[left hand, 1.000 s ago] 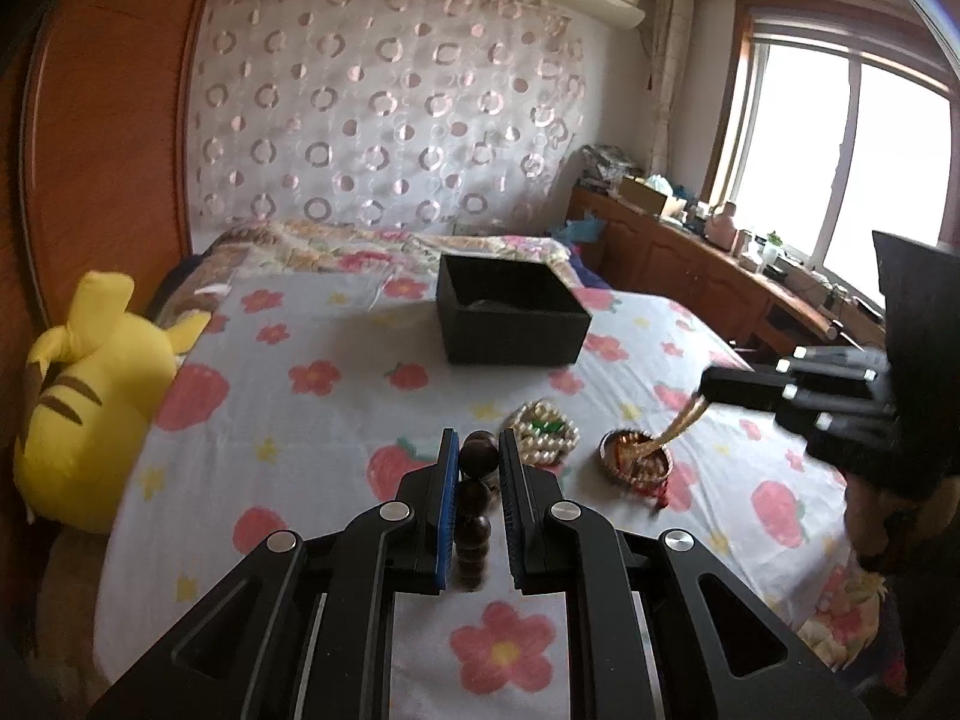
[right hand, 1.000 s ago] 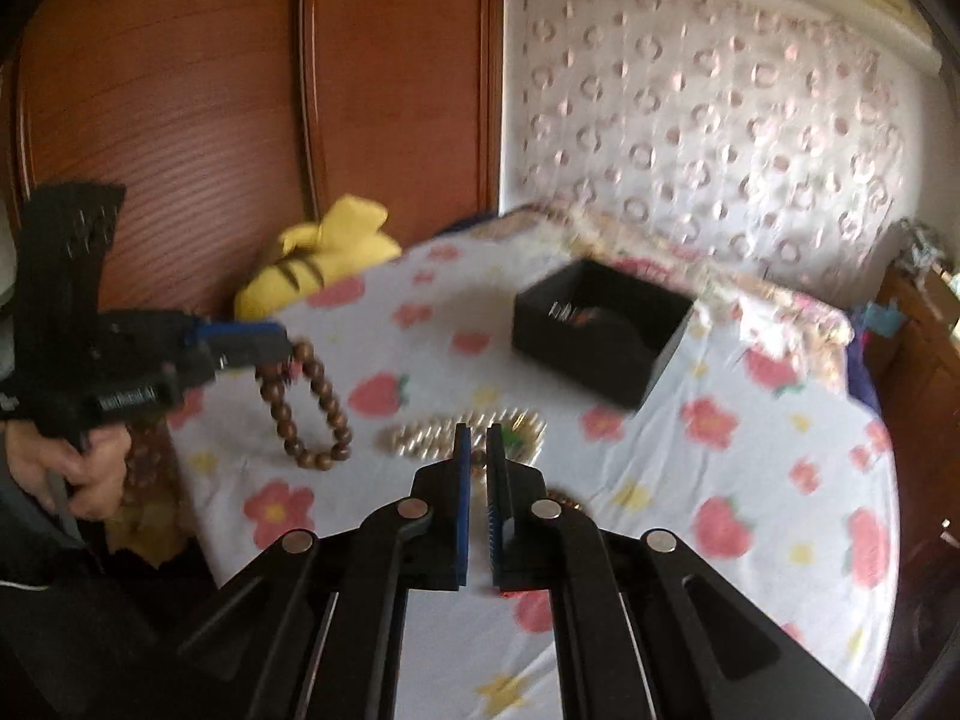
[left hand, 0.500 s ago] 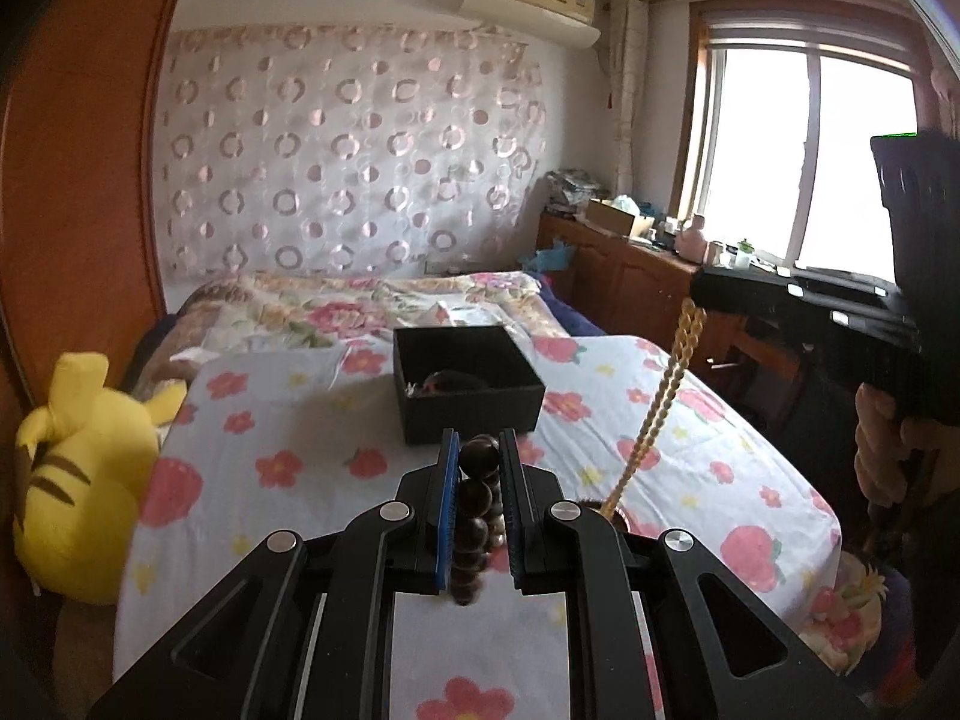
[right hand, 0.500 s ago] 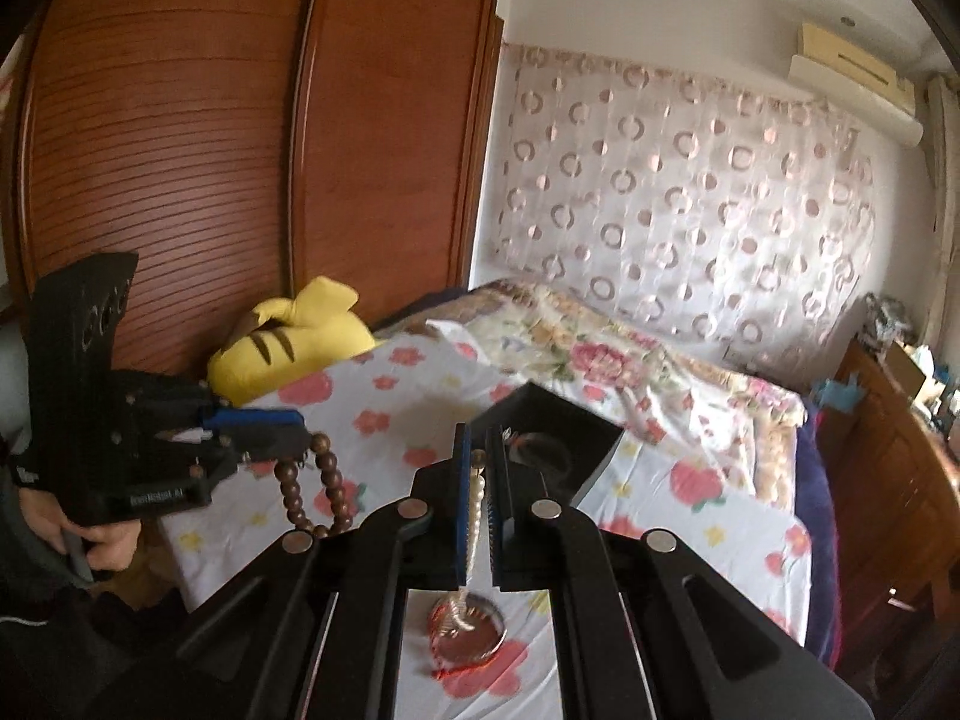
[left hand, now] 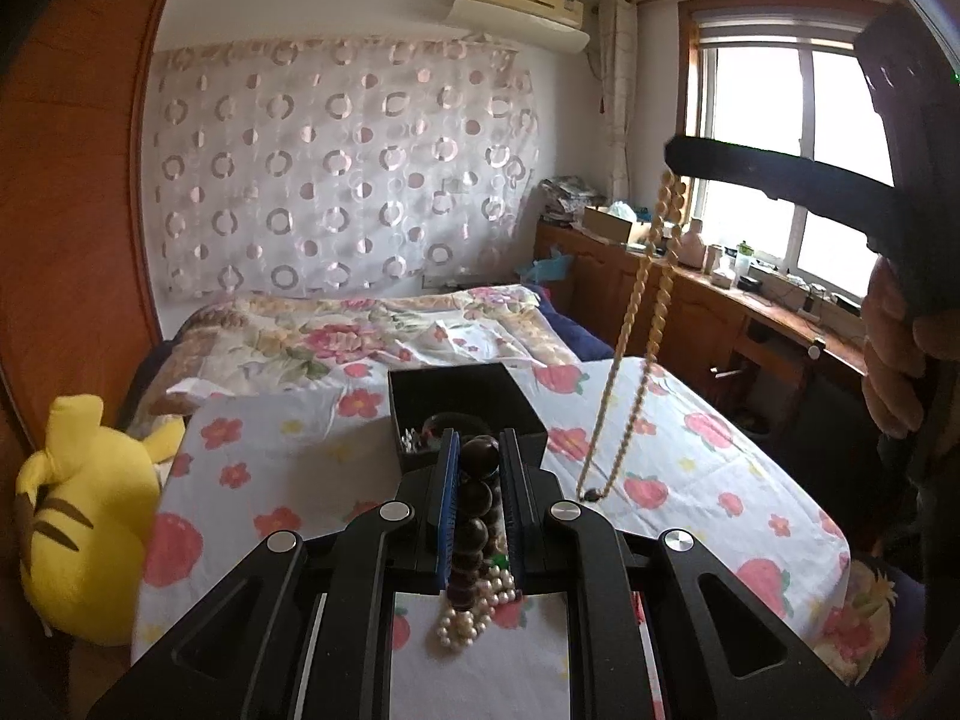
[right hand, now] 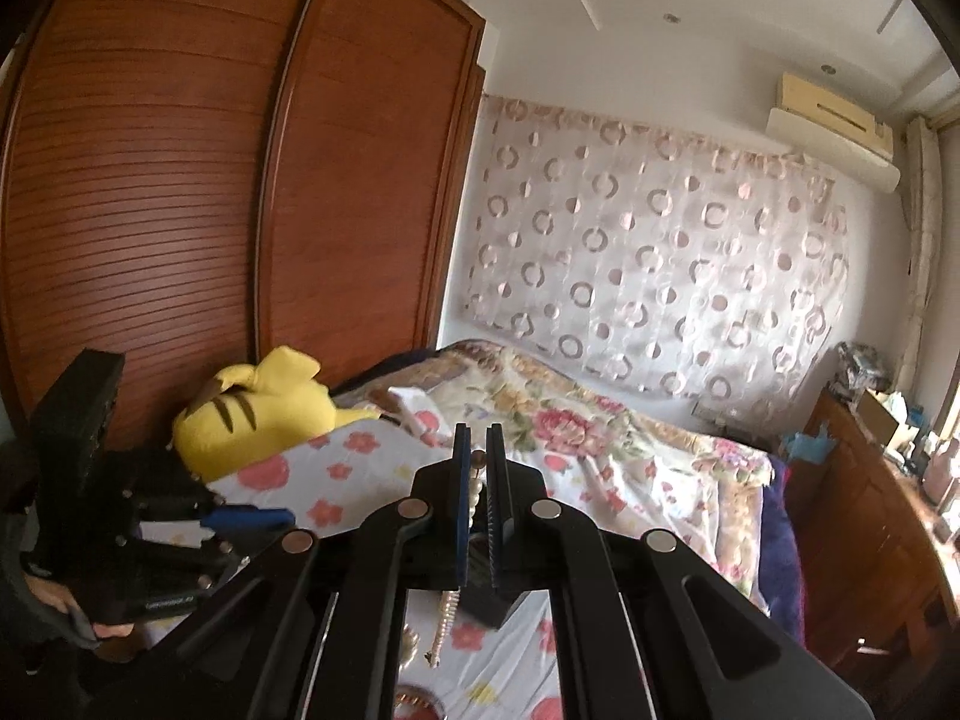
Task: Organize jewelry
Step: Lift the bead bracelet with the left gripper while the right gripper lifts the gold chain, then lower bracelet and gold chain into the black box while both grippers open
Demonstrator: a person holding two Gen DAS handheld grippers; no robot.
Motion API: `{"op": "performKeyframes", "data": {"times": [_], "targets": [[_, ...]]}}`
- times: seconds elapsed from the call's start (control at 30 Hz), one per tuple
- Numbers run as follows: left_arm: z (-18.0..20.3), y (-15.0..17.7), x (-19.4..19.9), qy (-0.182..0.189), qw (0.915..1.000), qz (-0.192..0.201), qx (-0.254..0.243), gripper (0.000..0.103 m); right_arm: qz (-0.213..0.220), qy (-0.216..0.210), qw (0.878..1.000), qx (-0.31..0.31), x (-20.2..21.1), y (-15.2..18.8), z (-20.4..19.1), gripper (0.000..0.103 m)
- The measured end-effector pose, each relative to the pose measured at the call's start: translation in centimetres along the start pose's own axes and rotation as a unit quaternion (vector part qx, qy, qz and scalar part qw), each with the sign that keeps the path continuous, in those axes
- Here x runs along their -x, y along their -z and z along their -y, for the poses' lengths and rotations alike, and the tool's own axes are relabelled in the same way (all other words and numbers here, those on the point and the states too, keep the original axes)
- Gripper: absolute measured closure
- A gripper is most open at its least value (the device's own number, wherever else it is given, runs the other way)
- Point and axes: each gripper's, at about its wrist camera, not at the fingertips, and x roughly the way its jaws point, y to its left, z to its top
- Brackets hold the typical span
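Yellow plush toy (left hand: 84,516) beside wooden wardrobe (right hand: 180,210), circle-patterned curtain (left hand: 342,168), air conditioner (left hand: 516,6) above.

bedroom. bed (left hand: 420,348) wearing a white sheet with red flower print. wooden wardrobe (right hand: 240,210) standing along one side, yellow plush toy (left hand: 84,516) leaning at its foot. circle-pattern curtain (left hand: 342,174) hanging across the far wall, air conditioner (left hand: 522,6) sitting above it. daylight coming in through the window (left hand: 798,162), cluttered wooden sideboard (left hand: 690,306) running beneath it.
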Motion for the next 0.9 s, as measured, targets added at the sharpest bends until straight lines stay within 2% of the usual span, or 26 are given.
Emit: {"op": "performKeyframes", "data": {"times": [0.3, 0.53, 0.73, 0.9], "targets": [[-0.9, -3.7, -1.4, 0.013, 0.9997, 0.019, -0.002, 0.091, 0.004, 0.017, 1.0, 0.005, -3.6, -2.7, 2.8, 0.097], [-1.7, -6.1, -5.0, 0.013, 0.9998, 0.012, -0.007, 0.091, -0.006, 0.006, 1.0, 0.005, -7.9, -2.8, 4.7, 0.097], [-2.8, -6.9, -9.3, 0.014, 0.9998, -0.01, -0.002, 0.091, -0.047, -0.014, 0.999, -0.011, -12.7, 0.7, 6.0, 0.097], [-3.6, -6.9, -12.2, 0.017, 0.9995, -0.025, 0.001, 0.091, -0.093, -0.04, 0.994, -0.03, -16.7, 5.0, 6.1, 0.097]]}}
